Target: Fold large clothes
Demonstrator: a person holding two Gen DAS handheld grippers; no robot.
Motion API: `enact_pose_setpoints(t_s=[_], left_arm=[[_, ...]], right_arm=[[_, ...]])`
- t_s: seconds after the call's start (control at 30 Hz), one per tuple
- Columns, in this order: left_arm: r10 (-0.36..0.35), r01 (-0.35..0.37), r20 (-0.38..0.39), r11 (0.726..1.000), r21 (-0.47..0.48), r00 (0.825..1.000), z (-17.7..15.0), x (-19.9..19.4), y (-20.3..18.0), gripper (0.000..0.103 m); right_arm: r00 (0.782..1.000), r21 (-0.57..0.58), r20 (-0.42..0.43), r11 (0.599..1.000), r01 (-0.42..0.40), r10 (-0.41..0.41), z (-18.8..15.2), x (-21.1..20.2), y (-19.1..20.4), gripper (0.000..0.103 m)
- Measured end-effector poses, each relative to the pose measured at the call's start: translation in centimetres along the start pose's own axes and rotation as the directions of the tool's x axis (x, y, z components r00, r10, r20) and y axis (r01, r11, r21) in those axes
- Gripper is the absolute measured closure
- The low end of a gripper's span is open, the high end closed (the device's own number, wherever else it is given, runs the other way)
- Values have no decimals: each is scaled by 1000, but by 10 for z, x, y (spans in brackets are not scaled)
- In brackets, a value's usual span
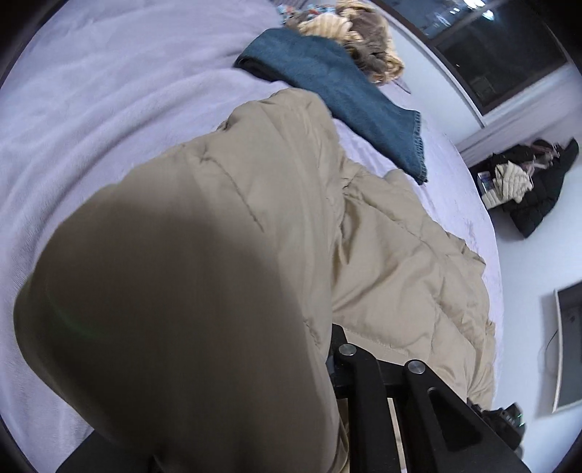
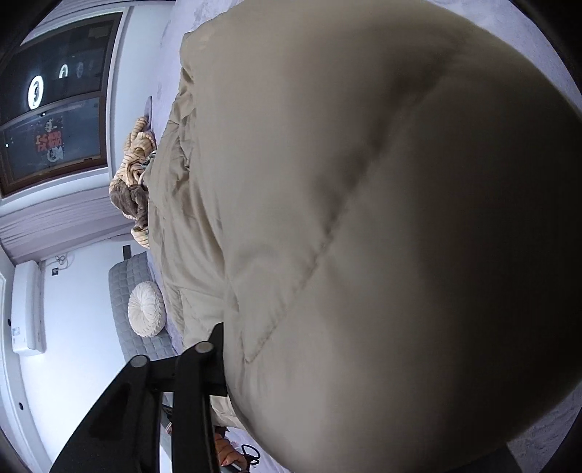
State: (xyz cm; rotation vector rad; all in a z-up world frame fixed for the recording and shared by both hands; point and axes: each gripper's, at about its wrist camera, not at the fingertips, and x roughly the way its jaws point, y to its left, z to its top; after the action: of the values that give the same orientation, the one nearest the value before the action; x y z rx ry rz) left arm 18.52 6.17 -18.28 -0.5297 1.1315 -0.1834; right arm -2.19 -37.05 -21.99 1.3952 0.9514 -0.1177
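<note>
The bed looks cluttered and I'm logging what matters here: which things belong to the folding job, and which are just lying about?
In the job:
- beige puffer coat
- left gripper, bunched in the coat
- right gripper, likewise

Lying about:
- blue denim garment
- striped plush throw
- round white cushion
- dark clothes pile on the floor

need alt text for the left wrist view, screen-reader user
A beige puffer jacket fills most of the view, bulging up close over the left gripper, whose fingertips are hidden in the fabric. It lies on a lavender bed cover, with a folded blue denim garment and a tan striped plush garment beyond it.
</note>
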Motion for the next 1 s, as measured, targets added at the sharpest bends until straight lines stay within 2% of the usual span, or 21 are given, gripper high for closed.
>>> enact_pose_setpoints(t_s=[0.03,0.13,0.33,0.4,0.7,1.0], left_arm=[[4,-4,12,1000,22,1000,0,-6,-5,86],[-2,-1,40,998,60,999,-6,-34,-3,86],[20,-25,65,996,86,998,-28,-77,-5,86],[23,-28,60,996,83,998,-47,-98,11,86],[45,-43,-21,995,90,999,-118,-152,61,86],[24,-11,-112,993,115,993,-170,-181,114,86]], right_arm=[[1000,-28,0,1000,12,-12,-1,-2,5,75],[1000,-84,-16,996,13,-14,-5,-12,17,79],[997,-131,-77,991,-1,-9,-20,-35,20,80],[994,-141,-103,990,9,-24,-28,-40,16,80],[985,-135,-152,989,57,-77,-83,-64,-12,80],[987,-96,-124,991,90,-101,-143,-86,-43,80]])
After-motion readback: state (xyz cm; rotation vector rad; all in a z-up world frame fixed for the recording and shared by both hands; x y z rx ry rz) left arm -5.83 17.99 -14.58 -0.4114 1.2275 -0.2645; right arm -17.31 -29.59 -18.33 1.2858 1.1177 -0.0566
